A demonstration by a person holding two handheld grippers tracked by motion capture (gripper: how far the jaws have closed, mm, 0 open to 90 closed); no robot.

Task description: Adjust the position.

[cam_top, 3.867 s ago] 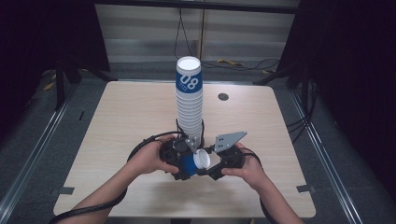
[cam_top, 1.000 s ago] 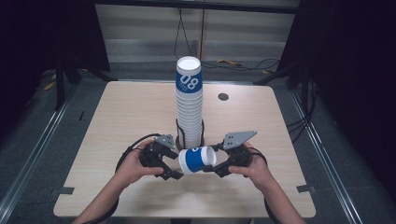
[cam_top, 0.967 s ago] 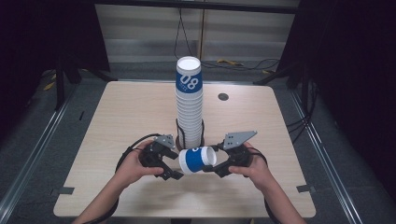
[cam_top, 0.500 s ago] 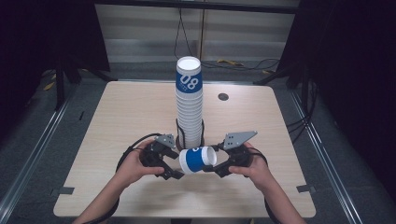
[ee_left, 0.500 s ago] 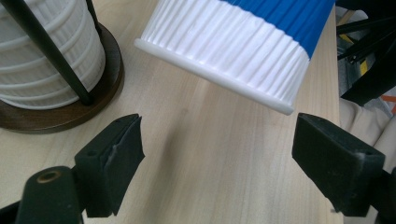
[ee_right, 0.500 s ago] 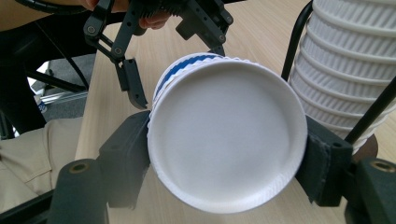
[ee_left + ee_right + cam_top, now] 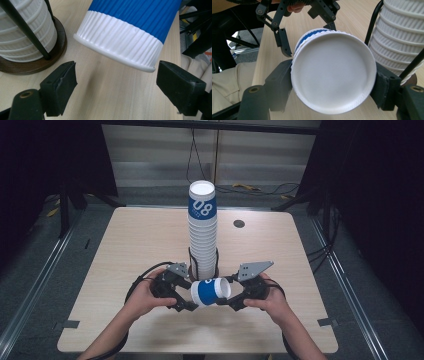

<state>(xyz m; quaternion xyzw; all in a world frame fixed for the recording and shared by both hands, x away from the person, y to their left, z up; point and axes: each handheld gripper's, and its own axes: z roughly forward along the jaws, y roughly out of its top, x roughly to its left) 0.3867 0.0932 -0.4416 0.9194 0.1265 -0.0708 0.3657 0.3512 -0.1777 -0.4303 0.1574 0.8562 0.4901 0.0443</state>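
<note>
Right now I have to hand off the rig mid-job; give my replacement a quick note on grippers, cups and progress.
Right gripper: shut on the blue-and-white cup, jaws clamped on its base end, cup held on its side above the table.
Left gripper: open, jaws just short of the cup's rim, not touching it.
Cup stack: upright in its holder, right behind the grippers.
Done: one cup is off the stack.
Left: probably take the rim end with the left gripper, then set the cup down.
</note>
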